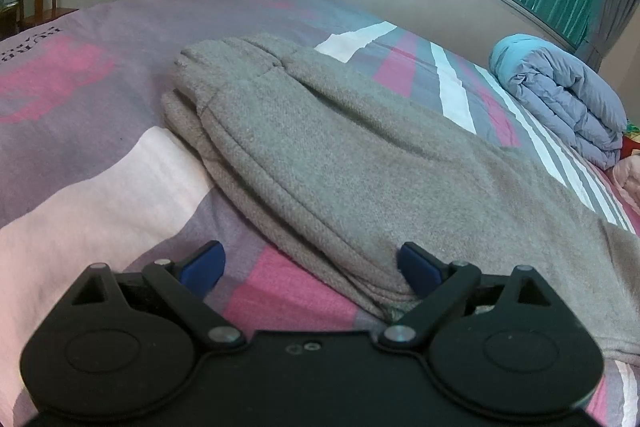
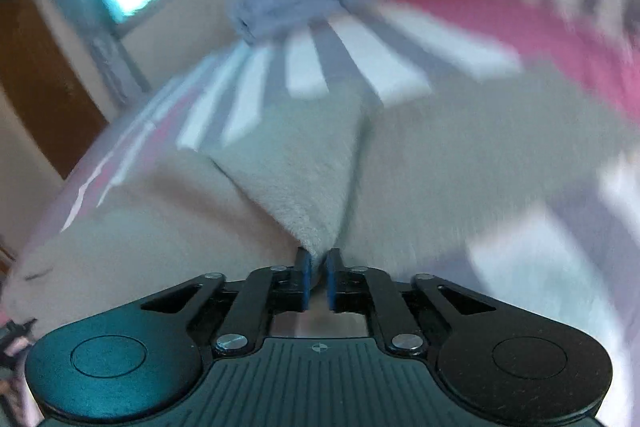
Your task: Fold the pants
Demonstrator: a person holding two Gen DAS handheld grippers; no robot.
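Grey sweatpants (image 1: 340, 155) are lying across the middle of the left wrist view on the striped bedsheet (image 1: 92, 167), already doubled leg over leg, waistband toward upper left. Left gripper (image 1: 310, 267) is sitting spread wide at the near edge, right blue pad touching the fabric, gripping nothing. Right gripper (image 2: 318, 281) is pinching a lifted fold of the sweatpants (image 2: 304, 179) between nearly closed pads; that view is blurring. Judging by this, the lengthwise fold is done; cross fold is underway, stacking and flattening are remaining.
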